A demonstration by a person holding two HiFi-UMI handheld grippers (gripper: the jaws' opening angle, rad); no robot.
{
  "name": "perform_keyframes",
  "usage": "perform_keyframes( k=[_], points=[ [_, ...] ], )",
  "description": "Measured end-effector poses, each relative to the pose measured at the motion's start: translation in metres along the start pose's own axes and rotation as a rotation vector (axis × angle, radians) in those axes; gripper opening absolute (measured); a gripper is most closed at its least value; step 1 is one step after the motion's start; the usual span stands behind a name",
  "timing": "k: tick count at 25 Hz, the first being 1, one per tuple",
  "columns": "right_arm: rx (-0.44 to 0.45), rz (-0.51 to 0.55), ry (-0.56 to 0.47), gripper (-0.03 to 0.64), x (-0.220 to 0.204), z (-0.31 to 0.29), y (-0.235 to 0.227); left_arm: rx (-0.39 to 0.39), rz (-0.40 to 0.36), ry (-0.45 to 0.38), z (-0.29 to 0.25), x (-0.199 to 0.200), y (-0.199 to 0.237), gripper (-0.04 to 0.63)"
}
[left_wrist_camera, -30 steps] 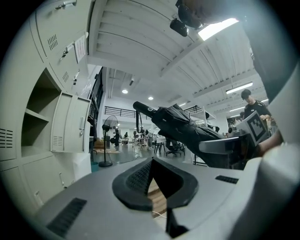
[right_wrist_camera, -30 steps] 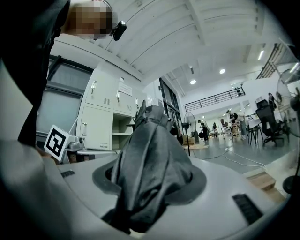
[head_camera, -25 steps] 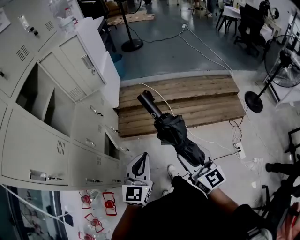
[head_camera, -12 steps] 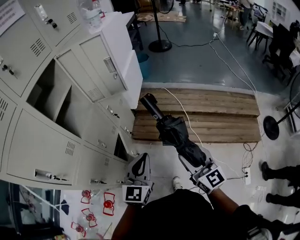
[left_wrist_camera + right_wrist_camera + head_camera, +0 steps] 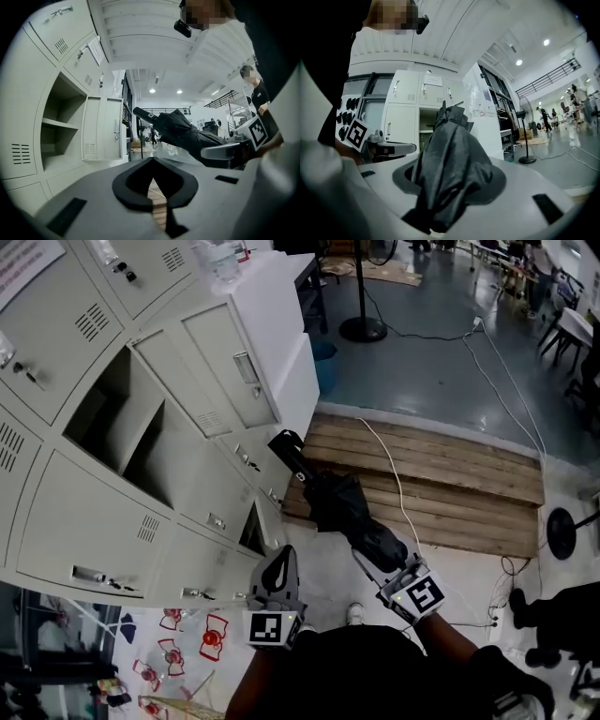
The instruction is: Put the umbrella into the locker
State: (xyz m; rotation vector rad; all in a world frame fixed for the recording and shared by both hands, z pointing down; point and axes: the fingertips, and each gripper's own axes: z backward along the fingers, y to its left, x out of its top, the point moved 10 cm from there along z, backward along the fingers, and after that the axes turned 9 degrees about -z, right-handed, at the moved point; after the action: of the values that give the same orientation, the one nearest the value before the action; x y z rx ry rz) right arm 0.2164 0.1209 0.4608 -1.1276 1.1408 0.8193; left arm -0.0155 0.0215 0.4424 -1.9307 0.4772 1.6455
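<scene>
A folded black umbrella [image 5: 339, 505] points up and left, its handle [image 5: 287, 450] close to the grey locker fronts. My right gripper [image 5: 380, 554] is shut on the bunched canopy end; in the right gripper view the fabric [image 5: 450, 159] fills the jaws. Beside it, my left gripper [image 5: 278, 570] is shut with nothing in it, its tips [image 5: 152, 161] meeting. The open locker [image 5: 117, 423], with a shelf inside, lies up and left, its door [image 5: 225, 367] swung outward. The left gripper view shows that locker [image 5: 56, 126] at left and the umbrella [image 5: 183, 133] at right.
A wooden pallet [image 5: 441, 484] lies on the floor behind the umbrella. A small low locker door [image 5: 255, 531] stands ajar near my left gripper. A fan stand [image 5: 361, 329], a blue bin [image 5: 323, 357] and cables [image 5: 506, 399] are further back. Another person's feet [image 5: 534, 610] show at right.
Both grippers and the umbrella have swung left toward the lockers. The umbrella's handle is now near the locker fronts, and the open locker sits closer in view. The grip is unchanged.
</scene>
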Motion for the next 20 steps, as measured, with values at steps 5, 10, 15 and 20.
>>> perform_keyframes(
  k=[5, 10, 15, 20],
  points=[
    [0.044, -0.016, 0.008, 0.212, -0.002, -0.026, -0.005, 0.045, -0.008, 0.011, -0.006, -0.004, 0.014, -0.003],
    [0.076, -0.006, 0.019, 0.212, -0.006, -0.061, -0.003, 0.078, 0.001, 0.008, -0.008, -0.014, 0.044, -0.003],
    [0.093, 0.0, 0.043, 0.213, -0.013, -0.107, 0.006, 0.089, -0.007, 0.006, -0.014, -0.019, 0.09, -0.003],
    [0.109, 0.008, 0.052, 0.213, -0.014, -0.16, 0.022, 0.102, -0.001, 0.011, -0.019, -0.024, 0.143, -0.003]
  ],
)
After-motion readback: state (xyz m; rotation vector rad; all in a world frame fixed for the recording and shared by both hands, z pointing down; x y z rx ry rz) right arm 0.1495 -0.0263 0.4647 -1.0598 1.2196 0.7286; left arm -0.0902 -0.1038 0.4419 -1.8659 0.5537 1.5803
